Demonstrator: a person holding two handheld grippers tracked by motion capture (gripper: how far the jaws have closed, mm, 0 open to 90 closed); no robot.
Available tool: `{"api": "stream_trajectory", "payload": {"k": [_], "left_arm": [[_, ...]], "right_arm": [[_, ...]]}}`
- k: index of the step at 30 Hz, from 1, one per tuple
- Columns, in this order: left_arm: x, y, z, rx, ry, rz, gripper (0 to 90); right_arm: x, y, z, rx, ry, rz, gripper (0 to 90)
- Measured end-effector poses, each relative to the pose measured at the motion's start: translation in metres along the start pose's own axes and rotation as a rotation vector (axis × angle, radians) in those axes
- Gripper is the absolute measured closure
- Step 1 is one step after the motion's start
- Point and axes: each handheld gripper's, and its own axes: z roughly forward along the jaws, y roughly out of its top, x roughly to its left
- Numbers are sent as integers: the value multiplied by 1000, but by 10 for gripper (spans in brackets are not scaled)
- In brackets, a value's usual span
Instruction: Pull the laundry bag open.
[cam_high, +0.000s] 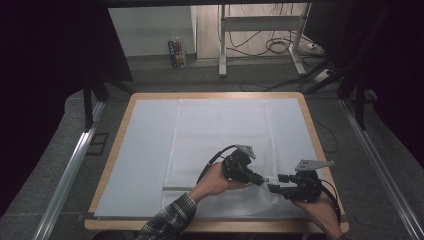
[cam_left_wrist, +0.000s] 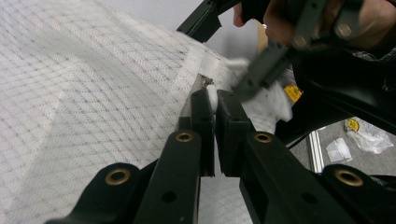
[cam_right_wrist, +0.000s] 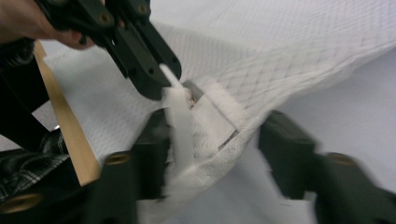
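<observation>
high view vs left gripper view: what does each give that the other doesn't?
High view alone: the whole white mesh cloth spread on the wooden-edged table, both forearms, and the grey floor and cables beyond. Left gripper view alone: the left gripper with jaws pinched on the cloth's white edge strip, and the mesh weave close up. Shared: the cloth, and the right gripper meeting the left near the cloth's near right corner.

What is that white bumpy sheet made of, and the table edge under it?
The white netted cloth sheet looks like soft woven fabric, matt: a diamond grid shows, and it folds where the left gripper pinches it. The tan table rim looks like smooth pale wood, though it may be laminate.
</observation>
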Motion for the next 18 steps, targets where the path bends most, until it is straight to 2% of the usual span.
{"api": "stream_trajectory", "payload": {"k": [5, 7, 9, 13, 18], "left_arm": [[0, -1, 2, 11, 0, 4, 870], [0, -2, 4, 26, 11, 8, 866], [0, -3, 6, 30, 15, 4, 862], [1, -3, 8, 38, 10, 3, 851], [1, -1, 10, 37, 11, 4, 822]], "right_arm": [[-3, 0, -3, -4, 18, 13, 667], [-1, 1, -3, -1, 11, -1, 768], [0, 2, -5, -8, 14, -8, 819], [3, 3, -7, -27, -14, -33, 837], [4, 4, -7, -23, -22, -43, 839]]}}
